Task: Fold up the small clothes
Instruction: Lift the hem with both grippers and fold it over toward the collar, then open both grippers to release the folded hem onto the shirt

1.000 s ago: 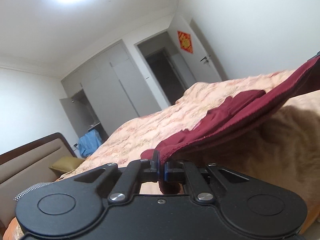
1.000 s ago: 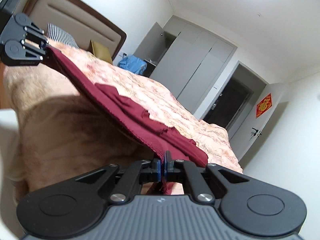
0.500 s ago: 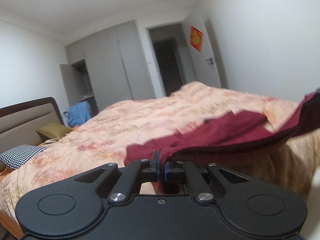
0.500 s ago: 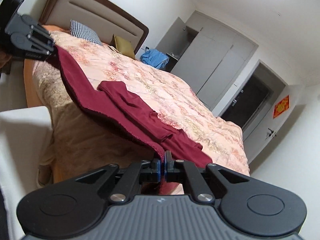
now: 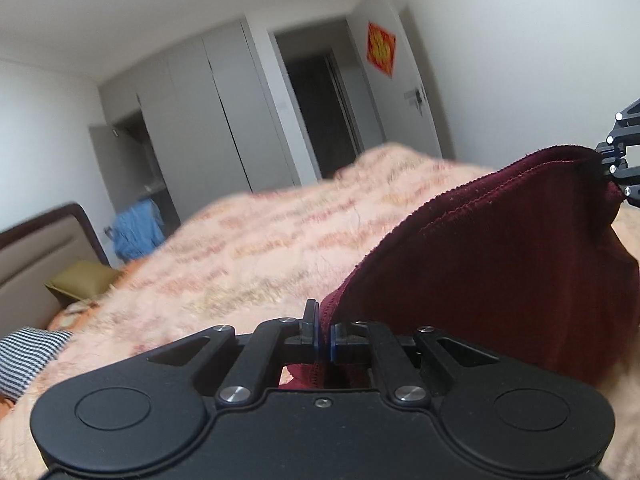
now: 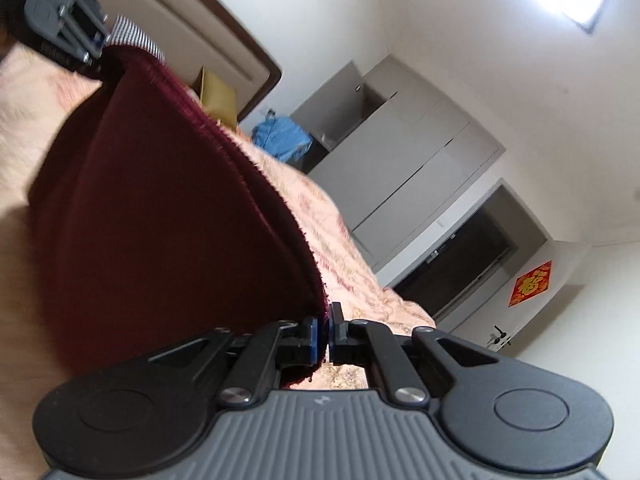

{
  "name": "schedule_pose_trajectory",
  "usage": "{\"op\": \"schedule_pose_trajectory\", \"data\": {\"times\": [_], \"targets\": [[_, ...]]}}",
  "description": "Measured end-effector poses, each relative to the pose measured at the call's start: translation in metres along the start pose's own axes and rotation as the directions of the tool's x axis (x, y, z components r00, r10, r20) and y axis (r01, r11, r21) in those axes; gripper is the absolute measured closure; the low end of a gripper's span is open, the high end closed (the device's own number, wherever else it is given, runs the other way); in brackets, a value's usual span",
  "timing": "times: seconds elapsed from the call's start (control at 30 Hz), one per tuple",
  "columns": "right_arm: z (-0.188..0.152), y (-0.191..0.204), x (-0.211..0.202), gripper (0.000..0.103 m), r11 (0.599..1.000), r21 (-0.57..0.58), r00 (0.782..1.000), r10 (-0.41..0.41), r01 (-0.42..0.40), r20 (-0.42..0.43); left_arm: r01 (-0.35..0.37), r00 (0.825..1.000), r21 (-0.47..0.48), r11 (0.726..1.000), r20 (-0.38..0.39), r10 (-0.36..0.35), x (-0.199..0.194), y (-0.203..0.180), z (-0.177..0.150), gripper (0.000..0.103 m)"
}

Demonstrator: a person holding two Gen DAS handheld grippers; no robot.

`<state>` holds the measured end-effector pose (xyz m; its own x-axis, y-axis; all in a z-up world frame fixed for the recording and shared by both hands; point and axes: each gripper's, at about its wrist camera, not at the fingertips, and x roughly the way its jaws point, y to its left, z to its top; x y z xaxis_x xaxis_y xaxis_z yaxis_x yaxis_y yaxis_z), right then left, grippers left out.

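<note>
A dark red garment (image 5: 500, 264) hangs stretched between both grippers above the bed. My left gripper (image 5: 324, 336) is shut on one corner of its hemmed edge. At the right edge of the left wrist view, the right gripper (image 5: 618, 160) pinches the other corner. In the right wrist view my right gripper (image 6: 325, 336) is shut on the dark red garment (image 6: 168, 232), which runs up and left to the left gripper (image 6: 94, 46). The cloth hangs doubled, two edges side by side, and sags below the grippers.
A bed with a peach floral cover (image 5: 260, 248) lies beneath. A checked pillow (image 5: 24, 354) and an olive cushion (image 5: 80, 280) sit by the headboard (image 6: 208, 24). A blue cloth (image 5: 136, 228) hangs near grey wardrobes (image 5: 208, 120). A dark doorway (image 5: 320, 108) is beyond.
Both grippers have risen and moved over the bed with the garment. Its trailing part has come off the cover and now hangs doubled between them. The right wrist view has rolled.
</note>
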<state>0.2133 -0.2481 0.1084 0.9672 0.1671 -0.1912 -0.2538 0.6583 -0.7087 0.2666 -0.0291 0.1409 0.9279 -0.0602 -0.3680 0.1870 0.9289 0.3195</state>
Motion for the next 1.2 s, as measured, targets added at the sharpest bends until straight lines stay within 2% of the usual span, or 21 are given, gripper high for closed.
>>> {"op": "schedule_pose_trajectory", "data": {"times": [0.13, 0.3, 0.43, 0.67, 0.77, 0.8, 0.83, 0.87, 0.9, 0.93, 0.97, 1.03, 1.13, 1.2], "targets": [[-0.006, -0.003, 0.078, 0.099, 1.000, -0.021, 0.997, 0.021, -0.023, -0.074, 0.038, 0.994, 0.009, 0.999, -0.104, -0.036, 0.081, 0.012, 0.008, 0.098], [-0.026, -0.002, 0.161, 0.099, 0.995, 0.010, 0.977, 0.098, -0.098, -0.191, 0.091, 0.970, -0.061, 0.994, -0.220, -0.102, 0.159, 0.021, -0.008, 0.098], [-0.045, 0.002, 0.206, 0.099, 0.982, 0.075, 0.953, 0.185, -0.172, -0.239, 0.121, 0.952, -0.101, 0.987, -0.269, -0.145, 0.190, 0.021, -0.025, 0.098], [-0.075, 0.009, 0.246, 0.097, 0.966, 0.115, 0.933, 0.253, -0.231, -0.255, 0.144, 0.930, -0.128, 0.981, -0.322, -0.179, 0.227, 0.024, -0.040, 0.094], [-0.082, 0.007, 0.259, 0.090, 0.961, 0.159, 0.933, 0.262, -0.227, -0.248, 0.136, 0.924, -0.133, 0.982, -0.340, -0.174, 0.237, 0.026, -0.042, 0.082], [-0.084, 0.007, 0.261, 0.080, 0.959, 0.174, 0.933, 0.261, -0.223, -0.247, 0.130, 0.922, -0.136, 0.982, -0.347, -0.170, 0.239, 0.026, -0.042, 0.075], [-0.088, 0.005, 0.262, 0.065, 0.959, 0.182, 0.934, 0.258, -0.217, -0.247, 0.119, 0.921, -0.136, 0.983, -0.355, -0.161, 0.241, 0.026, -0.043, 0.061], [-0.088, 0.004, 0.259, 0.055, 0.960, 0.188, 0.937, 0.250, -0.207, -0.245, 0.108, 0.920, -0.134, 0.985, -0.362, -0.150, 0.243, 0.027, -0.044, 0.053], [-0.088, 0.002, 0.259, 0.036, 0.961, 0.196, 0.941, 0.239, -0.194, -0.241, 0.096, 0.920, -0.135, 0.986, -0.367, -0.139, 0.244, 0.027, -0.045, 0.034], [-0.088, 0.001, 0.254, 0.024, 0.963, 0.206, 0.946, 0.223, -0.175, -0.235, 0.085, 0.920, -0.140, 0.987, -0.369, -0.131, 0.245, 0.029, -0.045, 0.018], [-0.087, -0.001, 0.245, 0.020, 0.963, 0.219, 0.952, 0.206, -0.156, -0.228, 0.079, 0.920, -0.147, 0.986, -0.370, -0.129, 0.245, 0.031, -0.045, 0.013], [-0.087, -0.006, 0.241, 0.005, 0.963, 0.242, 0.960, 0.175, -0.121, -0.220, 0.069, 0.919, -0.177, 0.982, -0.371, -0.131, 0.244, 0.036, -0.044, 0.004], [-0.086, -0.011, 0.232, 0.000, 0.969, 0.242, 0.972, 0.101, -0.047, -0.212, 0.082, 0.919, -0.272, 0.959, -0.351, -0.179, 0.240, 0.051, -0.043, 0.001], [-0.089, -0.015, 0.230, 0.000, 0.970, 0.242, 0.970, 0.077, -0.019, -0.230, 0.088, 0.920, -0.353, 0.932, -0.329, -0.211, 0.239, 0.064, -0.044, 0.001]]}}
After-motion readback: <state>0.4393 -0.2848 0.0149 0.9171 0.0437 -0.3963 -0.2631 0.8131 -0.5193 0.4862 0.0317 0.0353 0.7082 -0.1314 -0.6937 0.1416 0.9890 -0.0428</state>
